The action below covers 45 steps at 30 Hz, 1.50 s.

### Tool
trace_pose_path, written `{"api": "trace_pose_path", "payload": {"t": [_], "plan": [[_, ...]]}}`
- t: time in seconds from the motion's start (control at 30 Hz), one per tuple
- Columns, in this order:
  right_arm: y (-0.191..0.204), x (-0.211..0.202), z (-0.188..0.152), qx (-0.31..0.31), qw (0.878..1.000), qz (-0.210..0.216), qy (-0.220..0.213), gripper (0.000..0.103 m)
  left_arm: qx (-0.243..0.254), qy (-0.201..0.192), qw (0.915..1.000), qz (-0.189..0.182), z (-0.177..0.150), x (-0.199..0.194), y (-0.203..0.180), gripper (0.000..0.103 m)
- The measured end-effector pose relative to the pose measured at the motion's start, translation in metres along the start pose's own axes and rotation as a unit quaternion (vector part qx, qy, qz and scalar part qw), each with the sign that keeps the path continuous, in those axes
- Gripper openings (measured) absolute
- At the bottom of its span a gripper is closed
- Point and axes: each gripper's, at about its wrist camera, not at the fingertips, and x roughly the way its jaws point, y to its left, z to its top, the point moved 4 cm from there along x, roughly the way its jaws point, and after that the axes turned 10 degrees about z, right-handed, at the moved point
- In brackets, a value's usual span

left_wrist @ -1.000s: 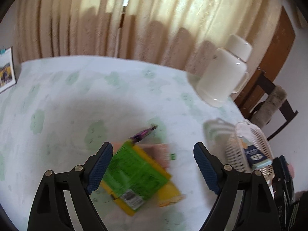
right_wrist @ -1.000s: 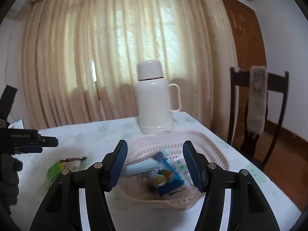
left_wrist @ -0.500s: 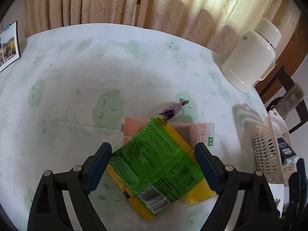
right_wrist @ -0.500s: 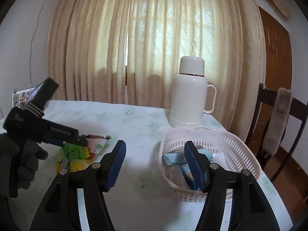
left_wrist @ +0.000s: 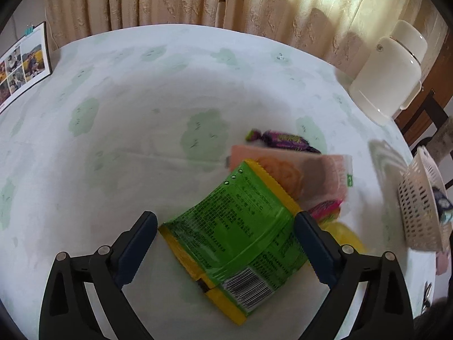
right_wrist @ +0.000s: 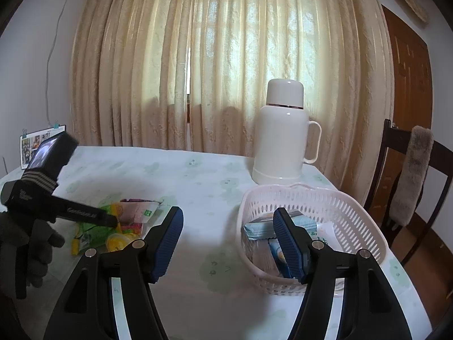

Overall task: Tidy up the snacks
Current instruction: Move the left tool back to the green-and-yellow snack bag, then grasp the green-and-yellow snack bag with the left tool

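Tablecloth, green packet between widening left gripper jaws

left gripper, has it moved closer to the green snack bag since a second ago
Yes. The left gripper has come down toward the green snack bag on the table; its fingers have just been opening and now straddle the bag without pressing.

Dense black print and a barcode are carried on the back of the green packet, at 6 o'clock in the left wrist view, but no word can be made out. A small green mark with a white sign is borne by the pink packet at its 3 o'clock end. White lettering on the left gripper stays illegible.
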Motion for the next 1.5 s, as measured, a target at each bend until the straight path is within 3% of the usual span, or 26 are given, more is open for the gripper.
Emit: {"api": "trace_pose_path", "payload": {"t": [0.37,0.63,0.87,1.17,1.5], "plan": [[-0.003,0.001,-0.001,0.007,1.0,0.0,0.002,0.067,0.025,-0.016,0.9989,0.035,-0.013,-0.001,-0.003,0.101],[-0.003,0.001,-0.002,0.011,1.0,0.001,0.004,0.067,0.045,-0.018,0.9985,0.026,-0.015,0.0,-0.007,0.102],[-0.006,0.002,-0.003,0.018,1.0,0.001,0.008,0.067,0.085,-0.024,0.9961,0.002,-0.022,-0.002,-0.01,0.102],[-0.007,0.003,-0.003,0.019,1.0,0.001,0.009,0.067,0.116,-0.017,0.9907,-0.07,-0.026,-0.011,0.001,0.102],[-0.006,0.003,-0.002,0.019,1.0,0.001,0.009,0.067,0.17,-0.063,0.9813,-0.065,-0.019,-0.031,0.0,0.102]]}}
